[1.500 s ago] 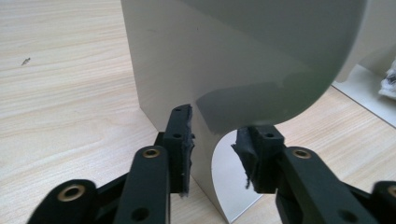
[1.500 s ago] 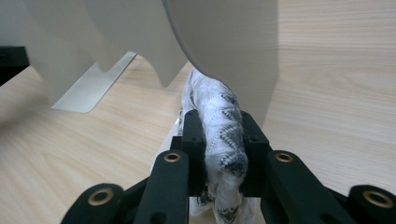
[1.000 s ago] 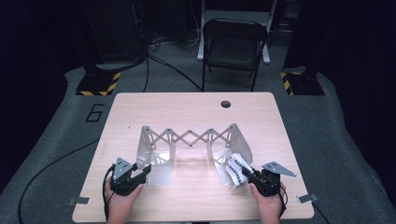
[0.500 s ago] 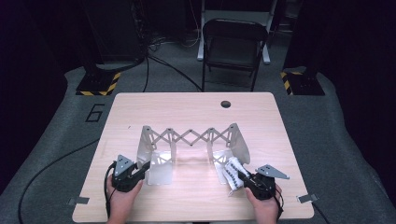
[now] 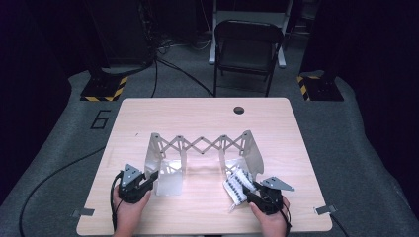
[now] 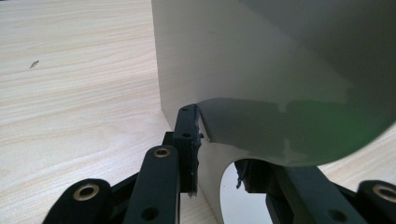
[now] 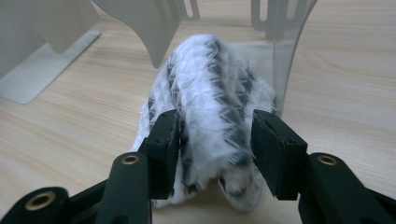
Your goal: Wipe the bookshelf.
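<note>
A white folding rack [image 5: 202, 145] with a scissor-lattice back stands in the middle of the table. My left gripper [image 5: 150, 178] is at the rack's left front panel [image 6: 233, 60]. Its jaws have just been closing and now pinch the panel's lower edge; the far jaw is partly hidden behind the panel. A fuzzy white and black bundle [image 5: 237, 185] in clear wrap lies against the rack's right panel. My right gripper [image 7: 215, 144] straddles the bundle [image 7: 210, 93]. Its jaws have just been opening, and the pads stand loose at either side of the fuzz.
The wooden table [image 5: 197, 113] has a small round hole [image 5: 239, 109] near its far edge. A dark folding chair [image 5: 247, 44] stands behind the table. Cables trail over the grey floor at left. A clear rack wall [image 7: 285, 56] rises just behind the bundle.
The right gripper has crept left and forward with the bundle, and its jaws have spread apart. The left gripper's jaws have drawn in on the rack's panel while the hand stayed put.
</note>
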Action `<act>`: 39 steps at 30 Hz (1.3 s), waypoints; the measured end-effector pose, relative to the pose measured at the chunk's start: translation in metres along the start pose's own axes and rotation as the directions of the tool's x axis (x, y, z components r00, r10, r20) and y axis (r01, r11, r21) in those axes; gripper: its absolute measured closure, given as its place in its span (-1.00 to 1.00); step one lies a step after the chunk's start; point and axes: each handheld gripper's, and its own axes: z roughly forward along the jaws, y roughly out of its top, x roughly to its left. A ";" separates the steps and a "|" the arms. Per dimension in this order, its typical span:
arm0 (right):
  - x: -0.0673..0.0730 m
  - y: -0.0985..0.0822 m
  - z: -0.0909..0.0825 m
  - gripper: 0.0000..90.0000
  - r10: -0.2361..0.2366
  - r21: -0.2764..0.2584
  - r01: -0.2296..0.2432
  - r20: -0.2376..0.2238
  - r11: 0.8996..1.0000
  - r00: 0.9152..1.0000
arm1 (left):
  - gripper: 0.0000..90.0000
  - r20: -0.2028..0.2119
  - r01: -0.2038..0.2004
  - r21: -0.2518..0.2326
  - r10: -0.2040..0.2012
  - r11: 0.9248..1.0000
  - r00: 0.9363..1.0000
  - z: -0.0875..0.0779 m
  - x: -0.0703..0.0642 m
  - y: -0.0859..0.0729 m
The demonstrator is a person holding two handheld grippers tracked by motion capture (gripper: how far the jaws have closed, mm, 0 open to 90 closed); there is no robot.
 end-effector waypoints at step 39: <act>-0.033 0.033 -0.007 0.98 -0.064 -0.124 0.083 0.154 0.989 0.986 | 0.82 -0.041 0.013 0.023 -0.012 1.000 0.999 -0.004 -0.002 0.002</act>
